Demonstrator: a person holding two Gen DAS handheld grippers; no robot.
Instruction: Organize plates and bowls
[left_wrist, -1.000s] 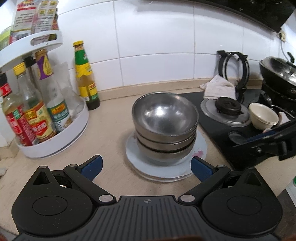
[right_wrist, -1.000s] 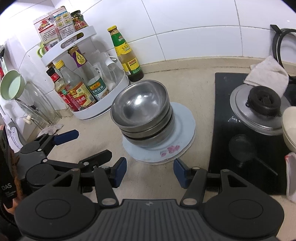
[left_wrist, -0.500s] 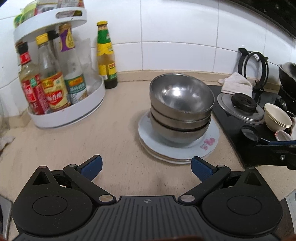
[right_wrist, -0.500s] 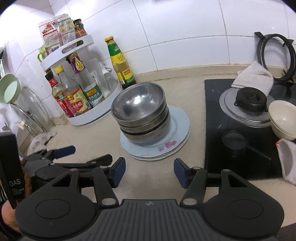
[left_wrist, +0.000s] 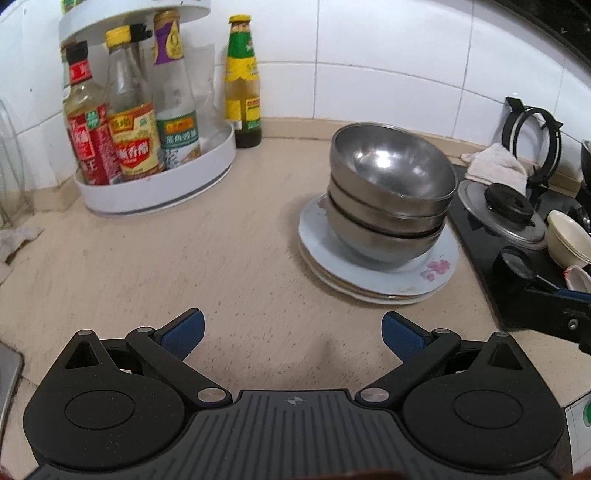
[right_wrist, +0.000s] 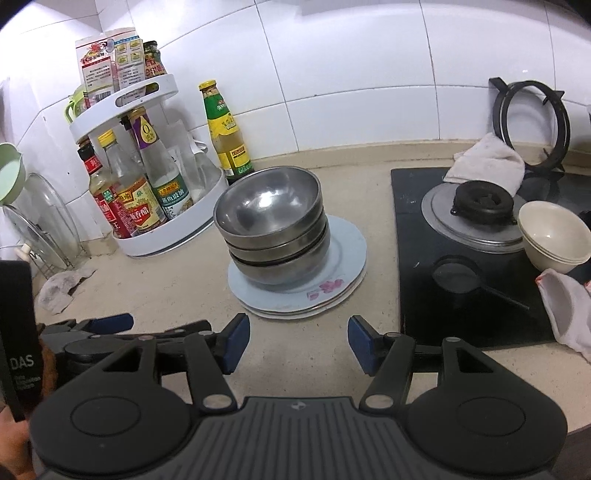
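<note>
Three nested steel bowls (left_wrist: 391, 192) stand on a stack of pale blue plates (left_wrist: 424, 273) with a pink flower print on the beige counter. They also show in the right wrist view, the bowls (right_wrist: 273, 218) on the plates (right_wrist: 347, 254). My left gripper (left_wrist: 291, 332) is open and empty, low over the counter, short of the stack and to its left. My right gripper (right_wrist: 297, 341) is open and empty, just in front of the plates. Cream bowls (right_wrist: 554, 236) sit stacked on the stove.
A white two-tier rack (right_wrist: 173, 236) of sauce bottles stands at the left, a green-labelled bottle (left_wrist: 242, 99) beside it. The black stove (right_wrist: 461, 280) lies at the right with a burner cap, a cloth (right_wrist: 487, 162) and a pan support. A crumpled rag (right_wrist: 62, 288) lies far left.
Both grippers have drawn back from the stack and the left one has swung left; the bowls and plates now sit farther off and have not moved.
</note>
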